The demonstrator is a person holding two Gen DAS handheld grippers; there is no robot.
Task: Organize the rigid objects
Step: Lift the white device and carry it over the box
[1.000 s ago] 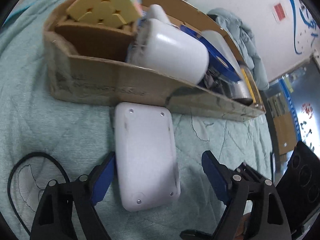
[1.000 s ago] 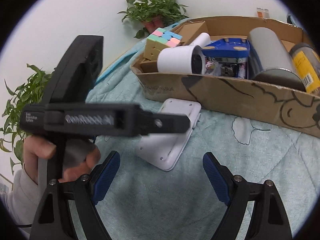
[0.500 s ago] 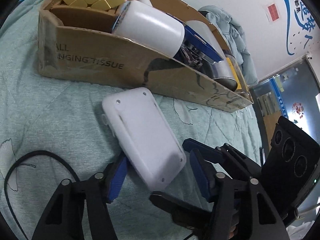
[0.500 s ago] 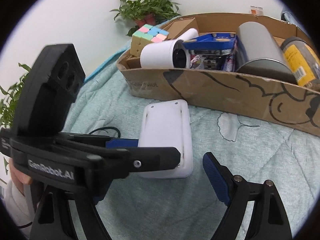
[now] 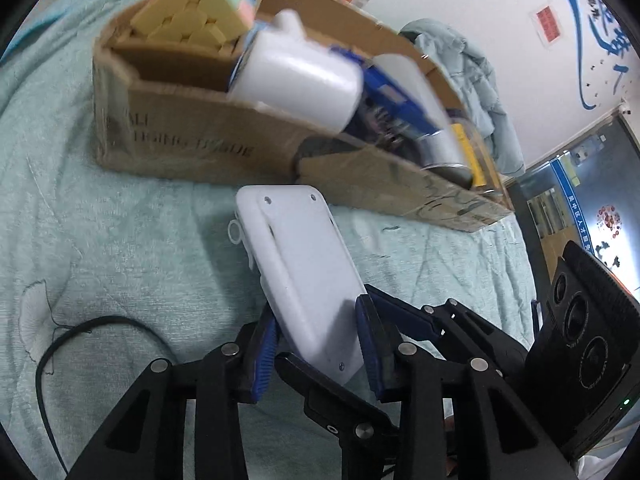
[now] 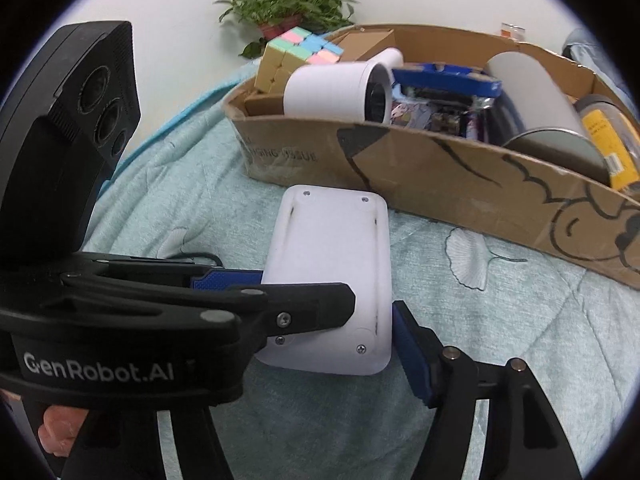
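A flat white plastic device with corner screws is tilted up off the teal quilt. My left gripper is shut on its near end, blue pads against both long edges. In the right wrist view the device is also held between my right gripper's jaws: the right blue pad touches its edge, the left finger is hidden behind the left gripper. A long cardboard box behind it holds a pastel cube, a white cylinder, a blue item, a grey cylinder and a yellow-labelled jar.
A black cable loops on the quilt at the left. Potted plants stand by the white wall behind the box. A bundle of light cloth lies beyond the box's far end.
Both grippers closed in on the white device. The left one shut on it and tilted it up off the quilt; the right jaws narrowed around its near end.
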